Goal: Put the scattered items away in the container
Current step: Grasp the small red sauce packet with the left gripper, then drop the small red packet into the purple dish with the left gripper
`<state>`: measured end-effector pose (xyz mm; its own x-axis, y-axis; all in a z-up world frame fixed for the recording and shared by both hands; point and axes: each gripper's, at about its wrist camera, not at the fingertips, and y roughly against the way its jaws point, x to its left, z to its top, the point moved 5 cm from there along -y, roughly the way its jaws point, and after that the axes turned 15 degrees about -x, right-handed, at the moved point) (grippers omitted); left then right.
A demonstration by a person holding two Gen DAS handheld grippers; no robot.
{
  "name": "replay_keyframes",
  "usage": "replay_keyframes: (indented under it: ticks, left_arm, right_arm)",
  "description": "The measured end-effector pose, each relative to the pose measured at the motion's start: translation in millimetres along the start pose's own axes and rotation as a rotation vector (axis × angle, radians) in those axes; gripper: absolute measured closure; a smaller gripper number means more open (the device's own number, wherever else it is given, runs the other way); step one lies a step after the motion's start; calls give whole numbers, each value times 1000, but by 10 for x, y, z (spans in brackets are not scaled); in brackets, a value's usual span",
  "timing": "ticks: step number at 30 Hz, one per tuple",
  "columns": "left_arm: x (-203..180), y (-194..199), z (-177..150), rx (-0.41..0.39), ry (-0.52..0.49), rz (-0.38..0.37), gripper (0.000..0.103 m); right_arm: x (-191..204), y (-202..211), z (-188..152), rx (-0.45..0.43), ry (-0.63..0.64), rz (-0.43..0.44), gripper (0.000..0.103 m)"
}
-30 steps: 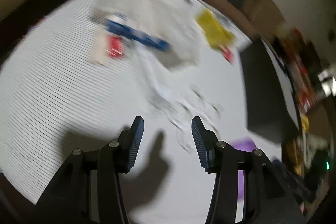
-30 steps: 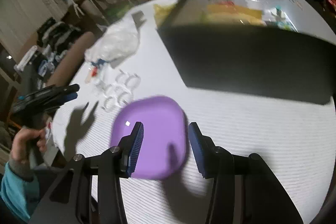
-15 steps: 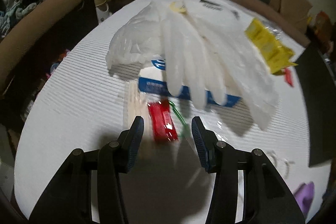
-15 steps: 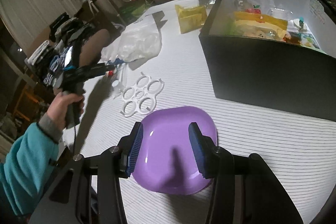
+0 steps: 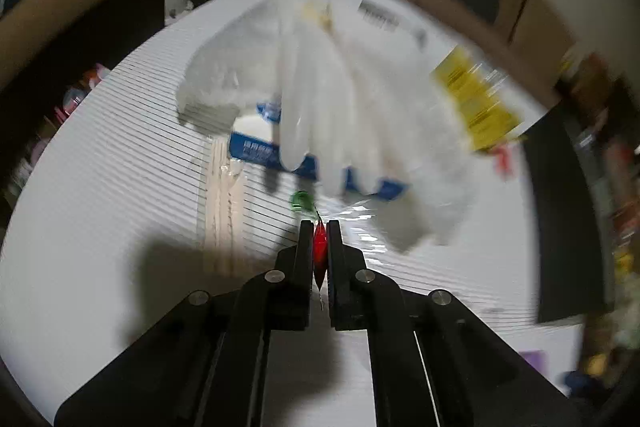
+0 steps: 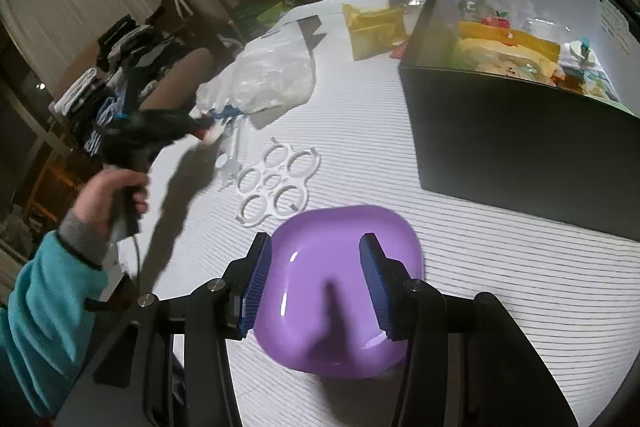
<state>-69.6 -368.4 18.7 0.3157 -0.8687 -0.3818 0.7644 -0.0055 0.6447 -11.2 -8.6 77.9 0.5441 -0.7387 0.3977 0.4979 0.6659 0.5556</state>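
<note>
My left gripper (image 5: 319, 227) is shut on a small red packet (image 5: 319, 251), held edge-on just above the white striped table. Beyond it lie a crumpled clear plastic bag (image 5: 352, 95) over a blue and white box (image 5: 260, 149), a green ring (image 5: 301, 201) and a yellow packet (image 5: 476, 103). My right gripper (image 6: 316, 251) is open, its blue pads either side of a purple plate (image 6: 340, 287) on the table. The black container (image 6: 520, 131), holding several items, stands to the right.
A white plastic ring carrier (image 6: 276, 183) lies left of the plate. The left gripper (image 6: 160, 127) shows blurred in the right wrist view, near the plastic bag (image 6: 272, 79). A wrapped pale packet (image 5: 224, 203) lies by the red packet. Chairs and clutter ring the table.
My left gripper has closed on the red packet and lifted it off the table. My right gripper has come nearer the purple plate, which now sits between its fingers.
</note>
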Motion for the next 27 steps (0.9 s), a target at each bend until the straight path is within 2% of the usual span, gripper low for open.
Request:
replay_keyframes:
  ticks: [3, 5, 8, 10, 12, 16, 20, 21, 23, 24, 26, 27]
  left_arm:
    - [-123, 497, 104, -74, 16, -97, 97]
    - [-284, 694, -8, -62, 18, -171, 97]
    - [-685, 761, -451, 38, -5, -298, 97]
    - [-1029, 711, -822, 133, -39, -386, 97]
    - [-1335, 658, -1129, 204, -92, -435, 97]
    - [-1762, 587, -1566, 287, -181, -471, 97]
    - [-1911, 519, -1744, 312, -229, -461, 96]
    - [-1900, 539, -1718, 300, -224, -454, 94]
    - [-1809, 589, -1561, 263, -187, -453, 75]
    - [-1728, 638, -1434, 225, -153, -455, 70]
    - [-1550, 673, -1202, 187, -88, -462, 45]
    - [-1481, 662, -1136, 204, -52, -482, 43]
  right_arm:
    - [4, 33, 23, -13, -12, 7, 55]
    - [-31, 71, 54, -26, -20, 2, 55]
    - [-155, 98, 75, -27, -54, -17, 53]
    - [-239, 97, 59, -20, -96, -13, 51]
    - [-297, 92, 29, -7, -133, 1, 52]
    - [-371, 141, 13, -10, -143, -18, 51]
    - [-434, 218, 38, -31, -161, -23, 51]
    - [-425, 228, 42, -33, -158, -19, 51]
    - [-385, 238, 52, -36, -143, -10, 51]
    - [-368, 240, 61, -40, -137, -6, 51]
    - [-341, 233, 76, -44, -131, 2, 51]
    - [-341, 221, 79, -45, -132, 1, 51]
